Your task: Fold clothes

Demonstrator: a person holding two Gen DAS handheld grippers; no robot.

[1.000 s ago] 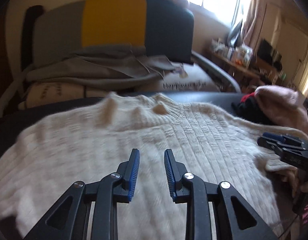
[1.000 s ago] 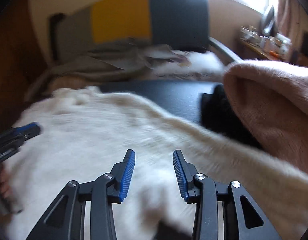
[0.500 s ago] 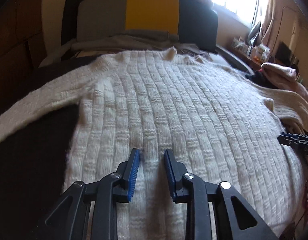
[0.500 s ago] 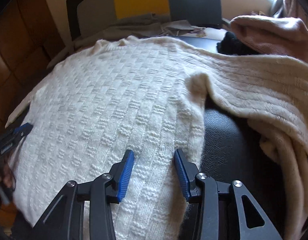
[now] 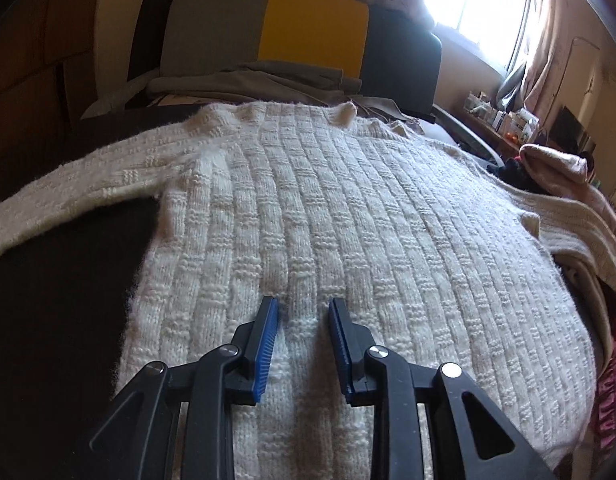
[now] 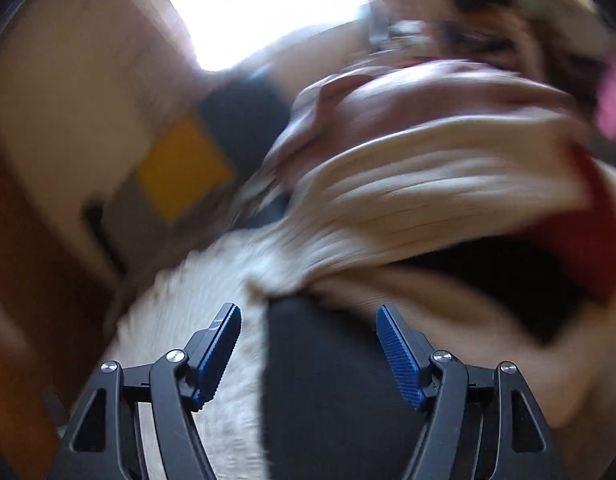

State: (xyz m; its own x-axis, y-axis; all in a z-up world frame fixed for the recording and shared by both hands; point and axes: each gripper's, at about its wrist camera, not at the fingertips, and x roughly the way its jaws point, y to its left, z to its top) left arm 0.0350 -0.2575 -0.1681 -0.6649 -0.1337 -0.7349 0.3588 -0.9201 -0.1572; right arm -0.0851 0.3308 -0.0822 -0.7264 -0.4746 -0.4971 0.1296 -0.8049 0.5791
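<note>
The cream cable-knit sweater (image 5: 328, 240) lies flat on the dark surface (image 5: 59, 300). The left gripper (image 5: 303, 312) hovers over its hem, part-open and empty. Since half a second ago, the right gripper (image 6: 308, 320) has swung toward the sleeve (image 6: 408, 200), perhaps to fold it; its jaws are opening, empty. No readable writing.

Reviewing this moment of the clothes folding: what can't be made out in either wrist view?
- Sweater hem: left wrist view, hidden behind the left gripper and cut off by the bottom edge.
- Left sleeve cuff: left wrist view, cut off by the left edge.
- Right sleeve: right wrist view, motion blur; its end can't be found.
- Right gripper: jaws opening, nothing between them; what it heads for is unclear.
- Shelf clutter: too small.
</note>
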